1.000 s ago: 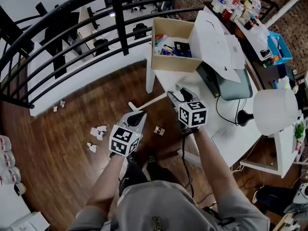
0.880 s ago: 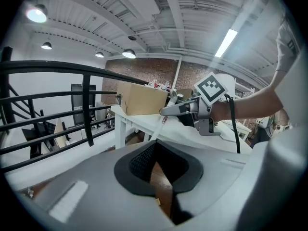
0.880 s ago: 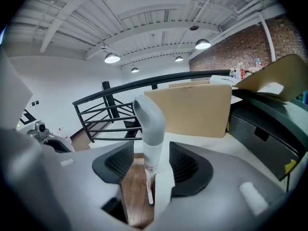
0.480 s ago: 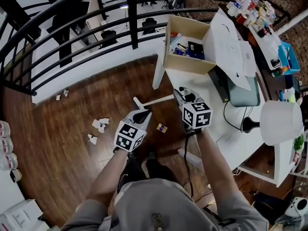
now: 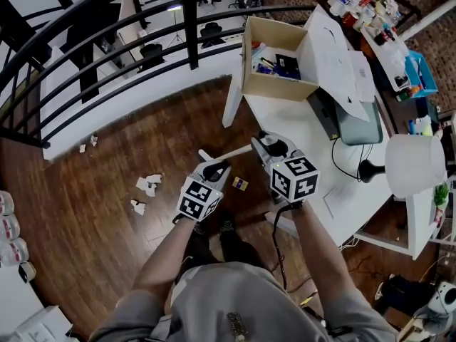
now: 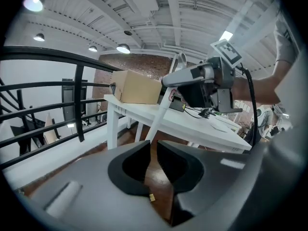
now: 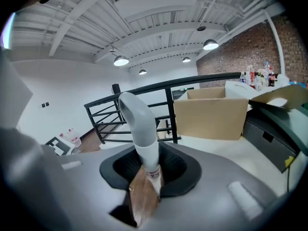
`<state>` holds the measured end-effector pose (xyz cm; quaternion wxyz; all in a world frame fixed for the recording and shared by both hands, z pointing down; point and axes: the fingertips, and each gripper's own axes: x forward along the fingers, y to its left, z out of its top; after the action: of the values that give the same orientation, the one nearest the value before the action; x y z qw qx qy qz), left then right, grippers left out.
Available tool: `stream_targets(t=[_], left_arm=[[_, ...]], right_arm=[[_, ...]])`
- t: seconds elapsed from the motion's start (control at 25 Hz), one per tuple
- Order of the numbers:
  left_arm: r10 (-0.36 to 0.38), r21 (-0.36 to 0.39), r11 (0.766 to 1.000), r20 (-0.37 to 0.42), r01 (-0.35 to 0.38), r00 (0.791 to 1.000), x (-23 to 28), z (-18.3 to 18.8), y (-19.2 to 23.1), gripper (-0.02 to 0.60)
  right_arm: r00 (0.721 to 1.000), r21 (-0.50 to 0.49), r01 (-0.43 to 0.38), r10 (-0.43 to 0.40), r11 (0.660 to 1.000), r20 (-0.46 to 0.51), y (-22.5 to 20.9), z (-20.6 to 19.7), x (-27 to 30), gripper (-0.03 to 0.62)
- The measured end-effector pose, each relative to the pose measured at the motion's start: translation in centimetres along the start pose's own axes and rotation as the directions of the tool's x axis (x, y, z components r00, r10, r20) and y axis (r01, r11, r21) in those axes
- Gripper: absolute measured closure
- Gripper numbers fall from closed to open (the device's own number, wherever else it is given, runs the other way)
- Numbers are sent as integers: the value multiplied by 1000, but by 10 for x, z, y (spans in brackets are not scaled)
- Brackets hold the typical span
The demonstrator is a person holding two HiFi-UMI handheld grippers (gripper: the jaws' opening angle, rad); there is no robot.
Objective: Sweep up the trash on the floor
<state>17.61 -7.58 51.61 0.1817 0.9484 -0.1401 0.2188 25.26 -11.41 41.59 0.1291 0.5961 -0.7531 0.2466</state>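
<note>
Loft mezzanine with a dark wooden floor [image 5: 92, 212]
Black railing [image 5: 190, 20] edges it; white table [image 5: 299, 141] stands right, brick wall [image 7: 231, 59] behind.

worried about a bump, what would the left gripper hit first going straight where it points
Probably the white handle, which crosses right in front of the left gripper; past it lies only wood floor under the white table. Depth is unclear.

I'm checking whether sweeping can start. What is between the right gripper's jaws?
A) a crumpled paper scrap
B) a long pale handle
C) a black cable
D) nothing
B: the right gripper has just been closing its jaws, and the right gripper view shows the handle standing up between them, clamped.
</note>
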Motion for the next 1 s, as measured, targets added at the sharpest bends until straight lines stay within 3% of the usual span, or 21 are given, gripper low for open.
stream_targets(t=[0.28, 0.52, 0.76, 0.92, 1.0], left_arm=[[-109, 54, 992, -25, 110, 994, -1, -1, -39, 469], [-191, 118, 973, -62, 198, 980, -11, -15, -76, 372], [-309, 220, 922, -75, 318, 948, -19, -10, -122, 371], [-340, 274, 895, -93, 353, 936, -13, -11, -152, 373], [-357, 306, 875, -112, 374, 927, -13, -11, -166, 464]], right_arm=[[997, -4, 65, -65, 998, 50, 36, 35, -56, 502], [979, 47, 163, -168, 985, 119, 56, 47, -117, 502], [953, 83, 235, -246, 969, 176, 81, 47, -165, 502], [937, 116, 262, -281, 958, 208, 94, 40, -202, 502], [922, 148, 282, -311, 948, 232, 94, 36, -222, 502]])
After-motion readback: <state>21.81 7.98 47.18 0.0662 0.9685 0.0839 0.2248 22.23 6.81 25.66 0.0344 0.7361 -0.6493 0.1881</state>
